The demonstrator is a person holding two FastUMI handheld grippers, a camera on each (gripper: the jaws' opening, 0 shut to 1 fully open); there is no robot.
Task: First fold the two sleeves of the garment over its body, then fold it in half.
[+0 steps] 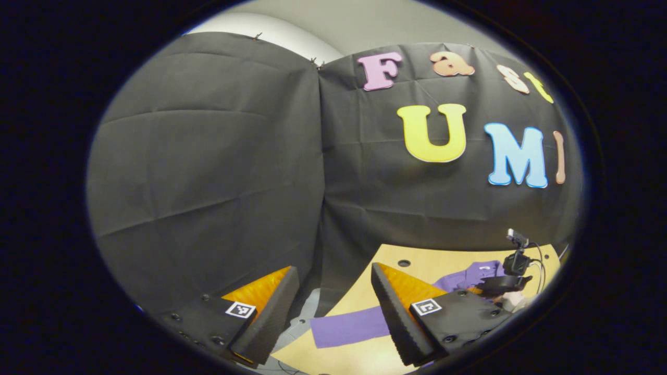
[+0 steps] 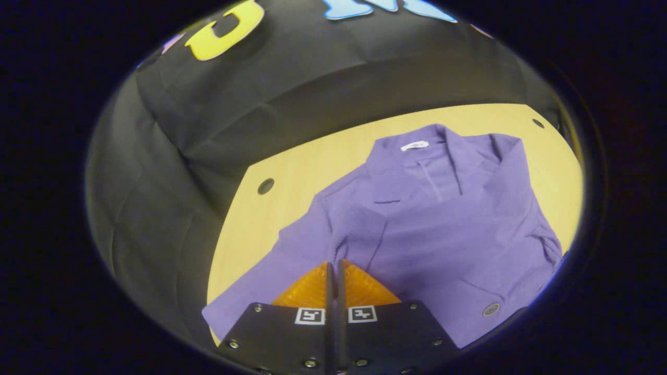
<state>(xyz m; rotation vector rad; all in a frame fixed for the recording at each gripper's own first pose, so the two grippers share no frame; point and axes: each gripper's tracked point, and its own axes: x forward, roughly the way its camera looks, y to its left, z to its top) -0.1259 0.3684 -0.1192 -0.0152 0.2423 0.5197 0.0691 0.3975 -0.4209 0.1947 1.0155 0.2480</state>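
My right gripper [image 2: 334, 265], jaws pressed together, hovers nearest the garment's [image 2: 432, 224] left sleeve [image 2: 271, 271]; my left gripper [image 1: 333, 297] gapes wide over the table [image 1: 417, 260] edge.

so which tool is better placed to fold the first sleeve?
Probably right. The right tool is shut, low over the purple ribbed garment by its spread sleeve. The left tool is open, raised, aimed at the booth wall.
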